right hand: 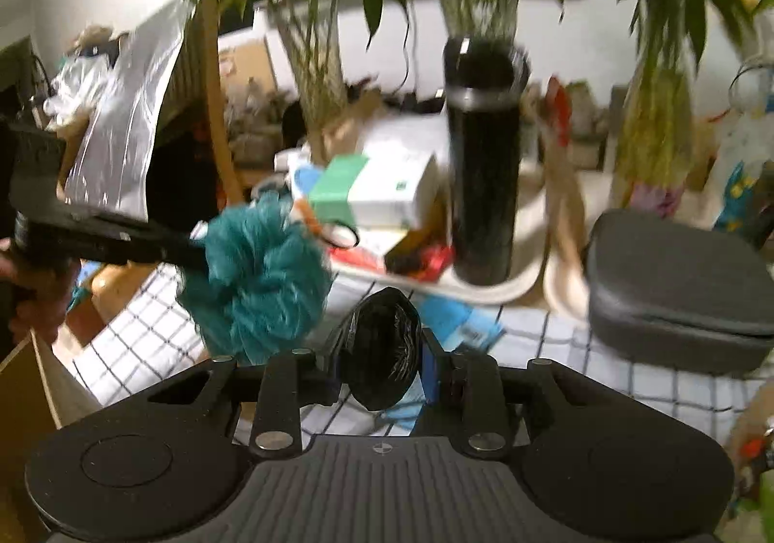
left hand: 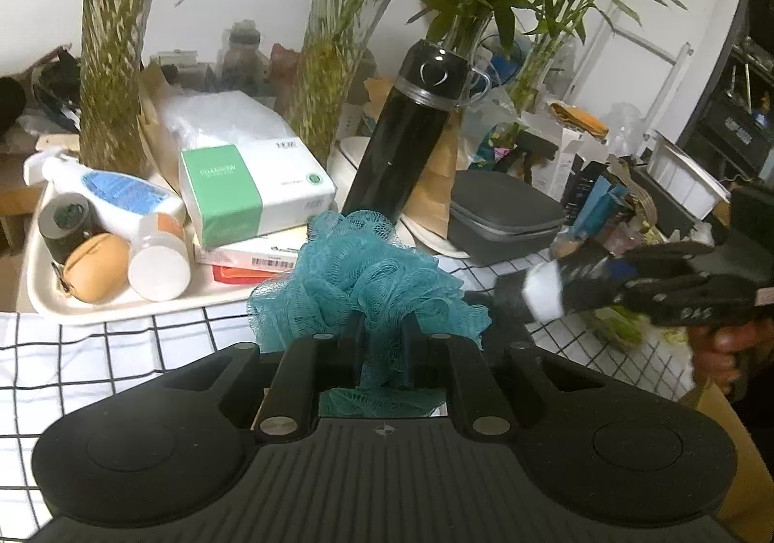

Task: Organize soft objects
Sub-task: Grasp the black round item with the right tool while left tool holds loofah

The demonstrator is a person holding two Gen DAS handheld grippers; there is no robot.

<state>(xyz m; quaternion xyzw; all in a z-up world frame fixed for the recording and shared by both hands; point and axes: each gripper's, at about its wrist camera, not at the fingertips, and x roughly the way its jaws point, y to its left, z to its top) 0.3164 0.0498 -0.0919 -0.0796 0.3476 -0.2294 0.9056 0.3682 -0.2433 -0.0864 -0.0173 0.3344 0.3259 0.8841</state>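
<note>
The left claw was clamped on a teal mesh bath pouf, which bulged out ahead of its fingers and hung clear of the counter with its black-gridded white cloth. Beyond the pouf stood a black thermos flask; to the left of the claw lay a white tray carrying a green and white tissue pack, a lotion bottle and a white bottle. To its right, further off, sat a grey zip case.

The right claw was closed on a crumpled black plastic bag roll, pinched between its fingers and held above the checked cloth. Seen from the left wrist, that claw reached in from the right, near the pouf but apart from it, with a hand gripping its handle. The right wrist view was blurred, so finer detail could not be told.
</note>
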